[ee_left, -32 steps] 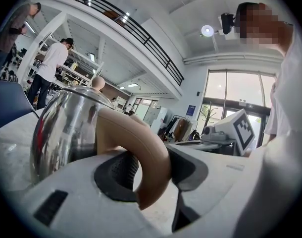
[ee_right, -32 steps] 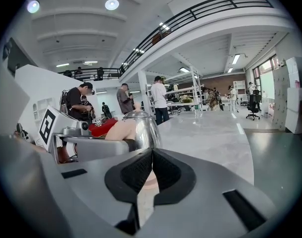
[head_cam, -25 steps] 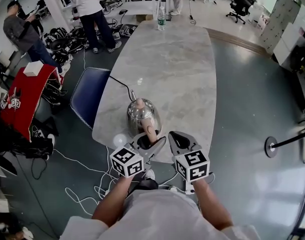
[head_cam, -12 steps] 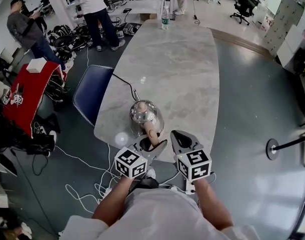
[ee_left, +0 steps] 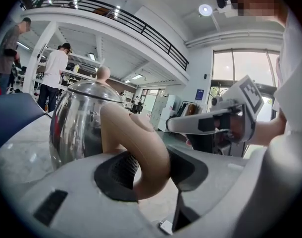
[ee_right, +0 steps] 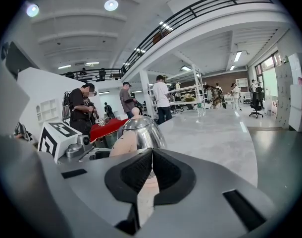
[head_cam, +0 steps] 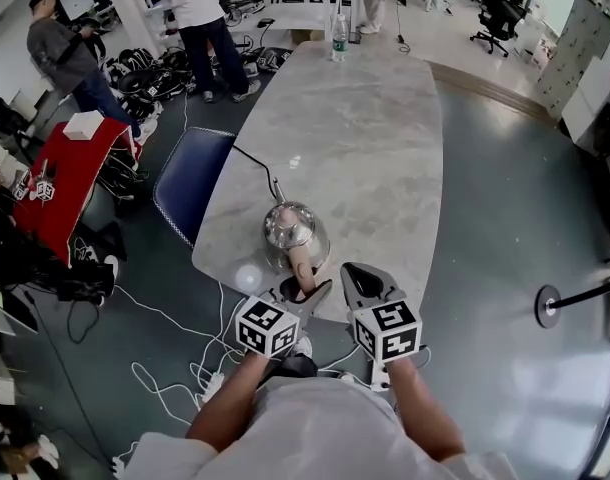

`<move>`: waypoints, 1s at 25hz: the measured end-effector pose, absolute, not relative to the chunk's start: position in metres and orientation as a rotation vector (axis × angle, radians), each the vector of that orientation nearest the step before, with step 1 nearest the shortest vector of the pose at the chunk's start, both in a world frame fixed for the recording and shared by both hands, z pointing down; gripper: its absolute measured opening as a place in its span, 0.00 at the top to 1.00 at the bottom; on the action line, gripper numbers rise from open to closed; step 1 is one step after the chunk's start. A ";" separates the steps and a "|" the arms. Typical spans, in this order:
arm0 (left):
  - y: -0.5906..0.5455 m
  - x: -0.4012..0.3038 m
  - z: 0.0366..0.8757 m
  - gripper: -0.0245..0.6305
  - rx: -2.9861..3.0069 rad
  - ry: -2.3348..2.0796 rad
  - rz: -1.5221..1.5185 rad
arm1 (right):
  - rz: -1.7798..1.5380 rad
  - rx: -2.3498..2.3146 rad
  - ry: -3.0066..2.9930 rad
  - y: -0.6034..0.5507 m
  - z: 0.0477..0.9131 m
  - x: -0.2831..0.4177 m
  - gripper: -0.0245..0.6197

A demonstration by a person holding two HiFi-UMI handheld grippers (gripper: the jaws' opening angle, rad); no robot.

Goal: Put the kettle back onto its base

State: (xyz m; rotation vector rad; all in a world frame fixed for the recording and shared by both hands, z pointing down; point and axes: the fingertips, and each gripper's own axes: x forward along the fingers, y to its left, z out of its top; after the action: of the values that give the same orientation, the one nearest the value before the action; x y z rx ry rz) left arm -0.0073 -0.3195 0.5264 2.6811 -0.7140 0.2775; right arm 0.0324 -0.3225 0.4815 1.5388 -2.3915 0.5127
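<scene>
A shiny steel kettle [head_cam: 293, 230] with a beige knob and a beige handle [head_cam: 303, 266] stands near the front edge of the marble table [head_cam: 355, 138]. My left gripper [head_cam: 303, 286] is shut on the handle [ee_left: 141, 148], which fills the gap between both pads. The kettle's body [ee_left: 76, 123] rises just beyond the jaws. A black cord [head_cam: 250, 163] runs to the kettle's far side, and the kettle hides the base. My right gripper [head_cam: 357, 273] hangs just right of the handle, its pads [ee_right: 163, 170] pressed together on nothing, with the kettle [ee_right: 141, 130] ahead of it.
A blue chair [head_cam: 190, 183] stands at the table's left side. A water bottle [head_cam: 338, 36] is at the far end. A red-covered table [head_cam: 70, 168], people and gear fill the back left. White cables [head_cam: 165, 368] lie on the floor near my feet.
The left gripper has sunk slightly with the kettle handle still in its jaws. The right gripper has kept its place.
</scene>
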 end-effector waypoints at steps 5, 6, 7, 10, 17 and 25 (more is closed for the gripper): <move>-0.318 -0.013 0.528 0.70 2.645 -0.749 0.297 | 0.511 1.522 -2.408 -0.317 0.480 0.029 0.95; -0.318 -0.016 0.529 0.70 2.634 -0.760 0.302 | 0.511 1.516 -2.412 -0.315 0.481 0.028 0.95; -0.317 -0.018 0.529 0.69 2.625 -0.773 0.305 | 0.512 1.510 -2.416 -0.314 0.481 0.026 0.95; -0.316 -0.025 0.528 0.66 2.590 -0.820 0.295 | 0.513 1.492 -2.426 -0.308 0.481 0.023 0.95; -0.309 -0.045 0.531 0.64 2.536 -0.960 0.291 | 0.507 1.436 -2.459 -0.294 0.482 0.014 0.95; -0.293 -0.068 0.522 0.64 2.501 -1.077 0.248 | 0.494 1.369 -2.495 -0.277 0.480 0.001 0.95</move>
State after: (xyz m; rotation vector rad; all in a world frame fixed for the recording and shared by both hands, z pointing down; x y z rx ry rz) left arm -0.0680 -0.2930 0.5224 2.5014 -1.0774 0.2482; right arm 0.0006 -0.2768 0.4800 1.3687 -2.4955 0.4940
